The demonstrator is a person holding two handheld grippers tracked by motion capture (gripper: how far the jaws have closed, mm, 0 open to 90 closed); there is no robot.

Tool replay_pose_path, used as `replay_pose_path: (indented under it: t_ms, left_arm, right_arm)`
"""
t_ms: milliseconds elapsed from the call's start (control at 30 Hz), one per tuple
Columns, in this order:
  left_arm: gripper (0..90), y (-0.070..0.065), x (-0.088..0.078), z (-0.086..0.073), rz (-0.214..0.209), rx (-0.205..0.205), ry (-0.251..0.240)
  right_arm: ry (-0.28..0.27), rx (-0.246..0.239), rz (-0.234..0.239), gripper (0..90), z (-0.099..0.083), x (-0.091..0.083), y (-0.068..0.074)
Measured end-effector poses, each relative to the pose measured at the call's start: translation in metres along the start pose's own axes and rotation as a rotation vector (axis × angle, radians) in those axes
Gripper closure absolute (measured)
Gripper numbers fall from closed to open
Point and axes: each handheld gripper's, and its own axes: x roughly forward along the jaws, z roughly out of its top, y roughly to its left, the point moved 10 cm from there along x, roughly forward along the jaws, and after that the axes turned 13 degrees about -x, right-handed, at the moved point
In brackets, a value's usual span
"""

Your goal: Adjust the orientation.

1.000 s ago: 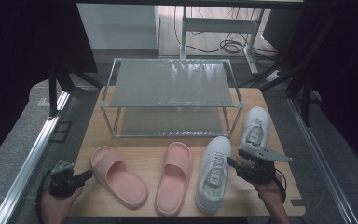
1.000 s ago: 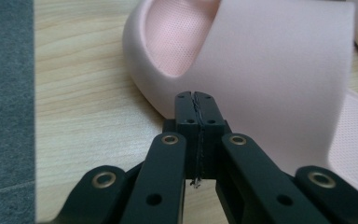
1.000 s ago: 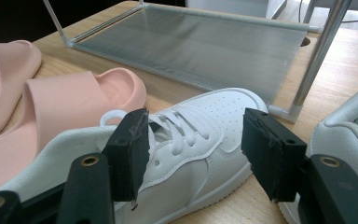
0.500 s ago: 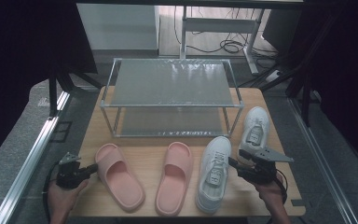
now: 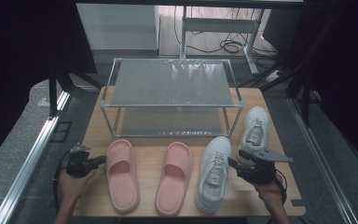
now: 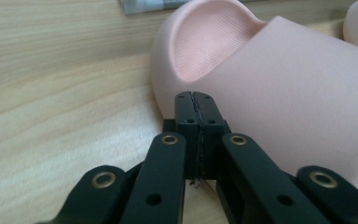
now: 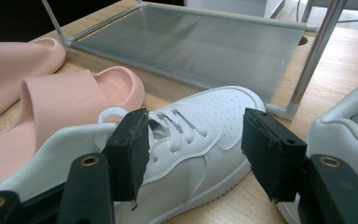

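The left pink slipper (image 5: 120, 175) lies lengthwise on the counter (image 5: 98, 135), toe toward the metal shoe rack (image 5: 170, 95), heel toward the person. The left gripper (image 5: 101, 160) sits at the slipper's outer edge, its fingers (image 6: 186, 112) pressed fully together with nothing between them, their tips at the slipper's side. The second pink slipper (image 5: 175, 177) lies parallel beside it. The right gripper (image 5: 233, 163) hovers by the near white sneaker (image 5: 214, 172), fingers (image 7: 130, 144) spread wide and empty. The far white sneaker (image 5: 254, 130) stands beside the rack. Both rack shelves hold nothing. The person's forearms are cut off at the bottom edge.
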Motion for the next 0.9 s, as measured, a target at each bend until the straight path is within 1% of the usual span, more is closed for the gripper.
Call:
replay_pose_path:
  t_ms: [67, 167, 200, 267, 300, 333, 367, 400, 433, 533, 567, 600, 633, 733, 767, 833, 900]
  left_arm:
    - [90.0, -0.002, 0.001, 0.002, 0.001, 0.010, 0.003]
    - [90.0, -0.003, -0.003, 0.002, -0.008, 0.012, -0.005]
    - [90.0, -0.006, -0.011, 0.000, -0.015, 0.014, -0.017]
    - [90.0, -0.011, -0.021, -0.002, -0.024, 0.024, -0.031]
    - [90.0, -0.011, -0.021, -0.002, -0.024, 0.024, -0.031]
    - [90.0, -0.013, -0.026, -0.004, -0.029, 0.027, -0.038]
    - [89.8, -0.019, -0.035, -0.008, -0.035, 0.029, -0.045]
    - [89.7, -0.019, -0.035, -0.008, -0.035, 0.029, -0.045]
    - [89.7, -0.026, -0.042, -0.012, -0.048, 0.036, -0.056]
    - [89.8, -0.036, -0.050, -0.018, -0.068, 0.049, -0.068]
    - [89.8, -0.036, -0.050, -0.018, -0.068, 0.049, -0.068]
    - [89.8, -0.042, -0.056, -0.020, -0.080, 0.058, -0.077]
    - [89.8, -0.042, -0.056, -0.020, -0.080, 0.058, -0.077]
    - [89.8, -0.049, -0.061, -0.024, -0.094, 0.070, -0.082]
    - [89.7, -0.054, -0.062, -0.028, -0.107, 0.074, -0.074]
    - [89.6, -0.055, -0.062, -0.030, -0.110, 0.077, -0.069]
    - [89.6, -0.060, -0.060, -0.037, -0.118, 0.083, -0.058]
  right_arm:
    - [0.001, 0.000, 0.000, 42.0, 0.000, 0.000, 0.000]
    - [0.000, 0.002, -0.001, 42.0, 0.000, 0.000, 0.000]
    - [-0.001, 0.002, -0.002, 42.0, 0.000, -0.001, 0.000]
    - [-0.005, 0.004, -0.005, 42.0, 0.000, -0.001, -0.001]
    - [-0.005, 0.004, -0.005, 42.0, 0.000, -0.001, -0.001]
    - [-0.005, 0.007, -0.005, 42.0, 0.000, -0.002, -0.001]
    - [-0.005, 0.009, -0.007, 42.0, 0.000, -0.002, -0.002]
    - [-0.005, 0.009, -0.007, 42.0, 0.000, -0.002, -0.002]
    - [-0.003, 0.007, -0.007, 42.0, 0.000, -0.002, -0.002]
    - [-0.002, 0.008, -0.004, 42.0, 0.000, 0.000, -0.001]
    - [-0.002, 0.008, -0.004, 42.0, 0.000, 0.000, -0.001]
    - [-0.001, 0.005, -0.002, 42.0, 0.000, 0.001, 0.000]
    - [-0.001, 0.005, -0.002, 42.0, 0.000, 0.001, 0.000]
    - [-0.002, 0.002, 0.000, 42.0, 0.000, 0.001, 0.001]
    - [-0.003, 0.002, 0.000, 42.0, 0.000, 0.000, 0.001]
    - [-0.004, 0.003, -0.001, 42.0, 0.000, 0.000, 0.001]
    - [-0.002, 0.003, -0.003, 42.0, 0.000, 0.000, 0.000]
